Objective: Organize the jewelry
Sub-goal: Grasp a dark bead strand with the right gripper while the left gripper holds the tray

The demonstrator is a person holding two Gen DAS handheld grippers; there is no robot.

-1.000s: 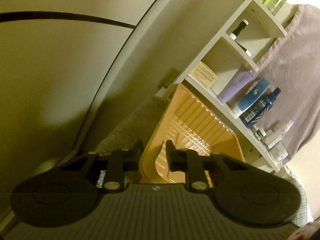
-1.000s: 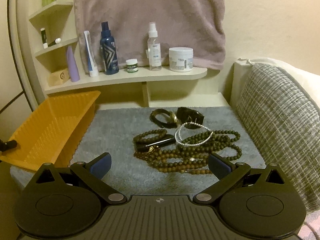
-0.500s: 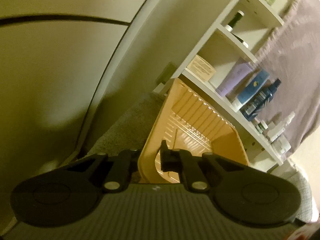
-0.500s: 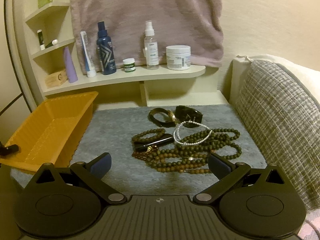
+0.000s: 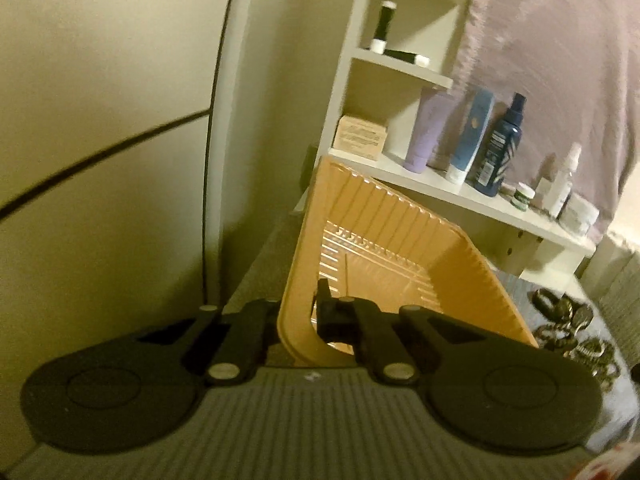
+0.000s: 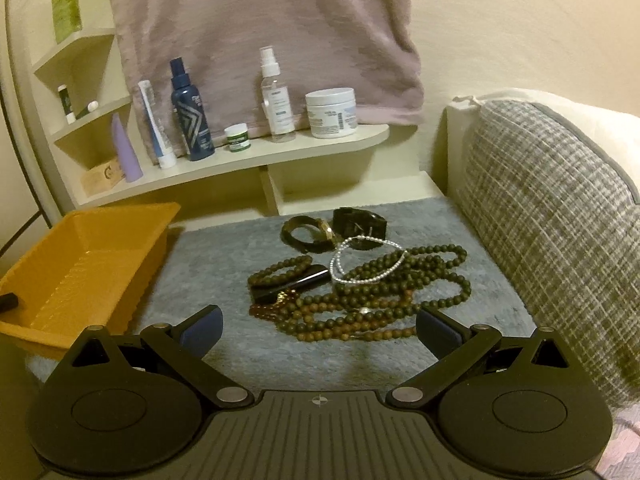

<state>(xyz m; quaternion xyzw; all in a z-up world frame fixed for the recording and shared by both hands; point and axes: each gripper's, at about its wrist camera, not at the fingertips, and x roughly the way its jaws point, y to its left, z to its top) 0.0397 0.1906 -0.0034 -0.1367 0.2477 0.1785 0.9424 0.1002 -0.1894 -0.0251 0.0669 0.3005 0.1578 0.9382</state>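
An orange plastic tray (image 5: 384, 248) stands at the left of the grey mat. My left gripper (image 5: 298, 316) is shut on its near corner rim, one finger outside and one inside. In the right wrist view the tray (image 6: 92, 256) is empty, and a dark fingertip (image 6: 8, 302) shows at its left rim. The jewelry pile (image 6: 372, 300) lies mid-mat: long brown and green bead strands, a pearl bracelet (image 6: 366, 258), a dark bead bracelet (image 6: 280, 270), a black watch (image 6: 360, 220) and a brown watch (image 6: 310, 232). My right gripper (image 6: 318, 328) hangs open just in front of the pile, holding nothing.
A white shelf (image 6: 248, 160) behind the mat carries bottles, tubes and jars, with a mauve towel (image 6: 260, 32) hanging above. A checked grey cushion (image 6: 552, 220) borders the mat on the right. A wall with a curved frame (image 5: 216, 120) stands left of the tray.
The left gripper's jaws closed onto the tray's corner rim, and the gripper rolled and rose, so its view now sits more upright. The right gripper barely moved.
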